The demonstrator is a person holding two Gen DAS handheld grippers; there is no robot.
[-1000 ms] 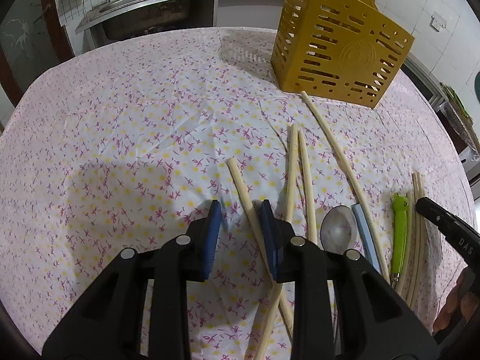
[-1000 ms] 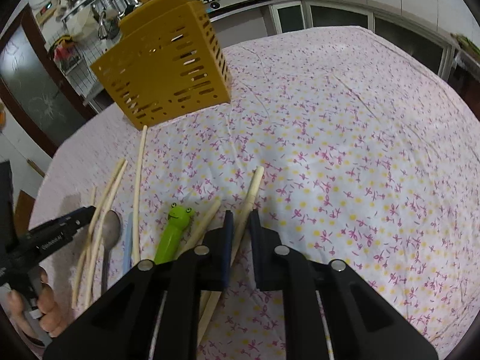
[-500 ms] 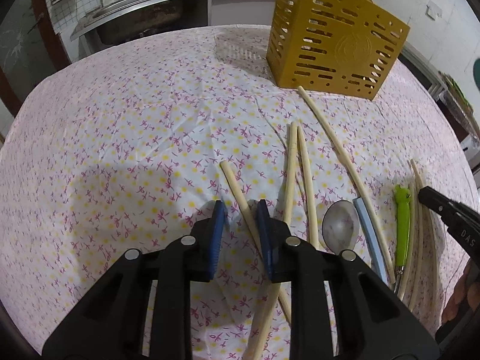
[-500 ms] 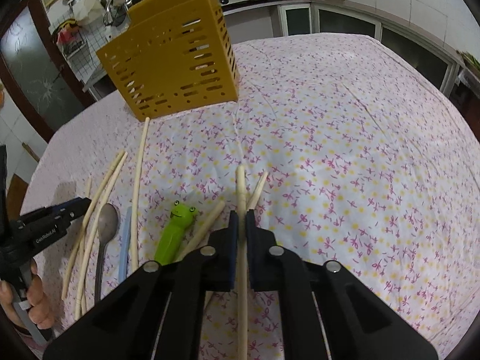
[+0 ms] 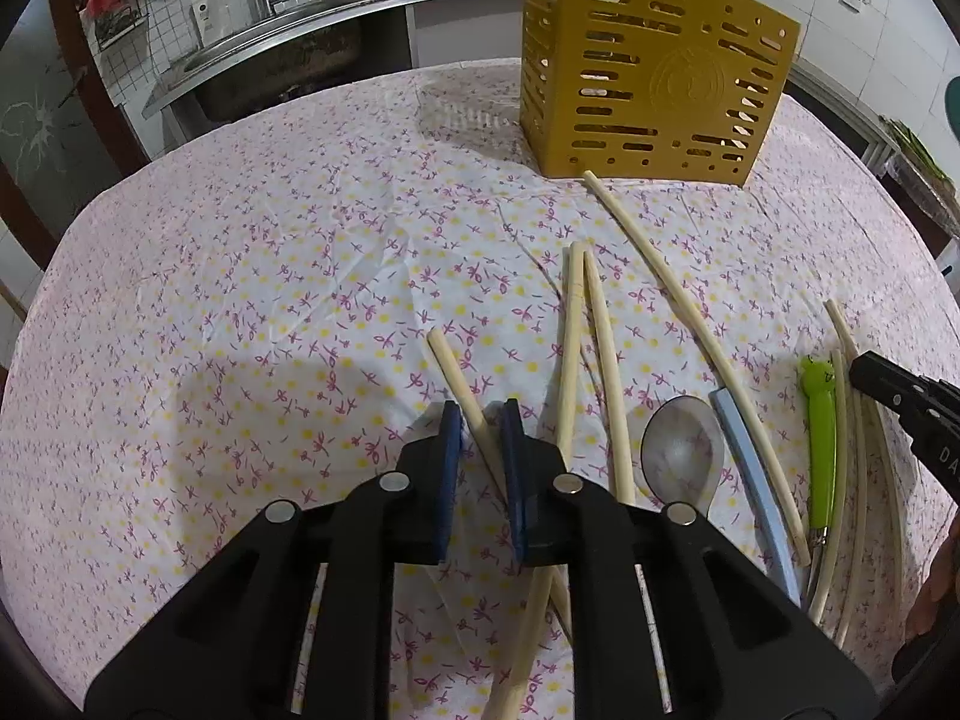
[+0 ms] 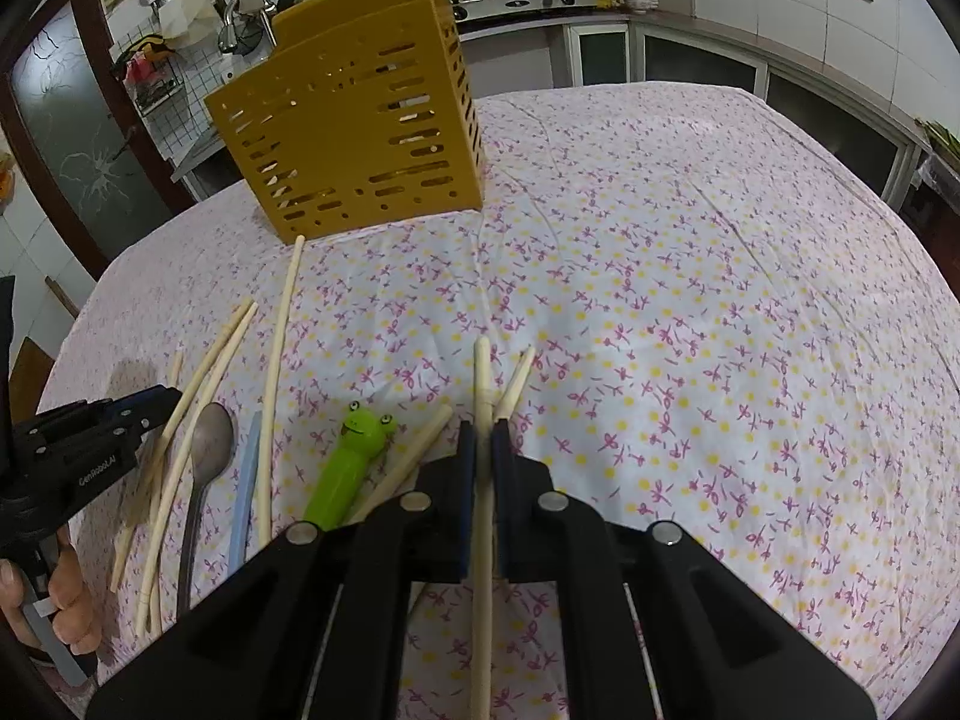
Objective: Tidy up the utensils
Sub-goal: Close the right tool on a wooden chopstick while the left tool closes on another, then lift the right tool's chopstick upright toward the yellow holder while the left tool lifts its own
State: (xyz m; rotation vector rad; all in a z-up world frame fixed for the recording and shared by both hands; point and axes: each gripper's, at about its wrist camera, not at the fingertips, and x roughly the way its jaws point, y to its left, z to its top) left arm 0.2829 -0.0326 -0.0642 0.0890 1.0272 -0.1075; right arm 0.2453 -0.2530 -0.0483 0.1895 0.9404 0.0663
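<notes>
We have a chopstick in each claw at this moment. The right gripper (image 6: 483,438) is clenched on one pale chopstick (image 6: 482,378), which runs straight between its blue pads and points toward the yellow slotted utensil holder (image 6: 354,132). The left gripper (image 5: 480,426) is closing its jaws around another chopstick (image 5: 456,378); the stick lies between the pads, but we still see a small gap on the left side, so we judge the grip is not yet complete.

The other utensils lie loose on the flowered tablecloth (image 5: 240,270): a pair of chopsticks (image 5: 582,324) beside the left gripper, one long chopstick (image 5: 660,270) whose end nearly reaches the holder, a metal spoon (image 5: 681,450), a light blue handle (image 5: 744,456) just beside it, and a green frog-shaped utensil (image 6: 354,456) lying among more chopsticks. The holder stands upright at the far side, well apart from both claws.

We think these chopsticks are light, stiff and smooth, so they can turn or slide in the pads if we hold them near one end. It seems better to take them a little behind the middle, so the stick stays in line with the fingers and the free end can go down into the holder. The cloth is thin and wrinkled, and the pads may catch it.
</notes>
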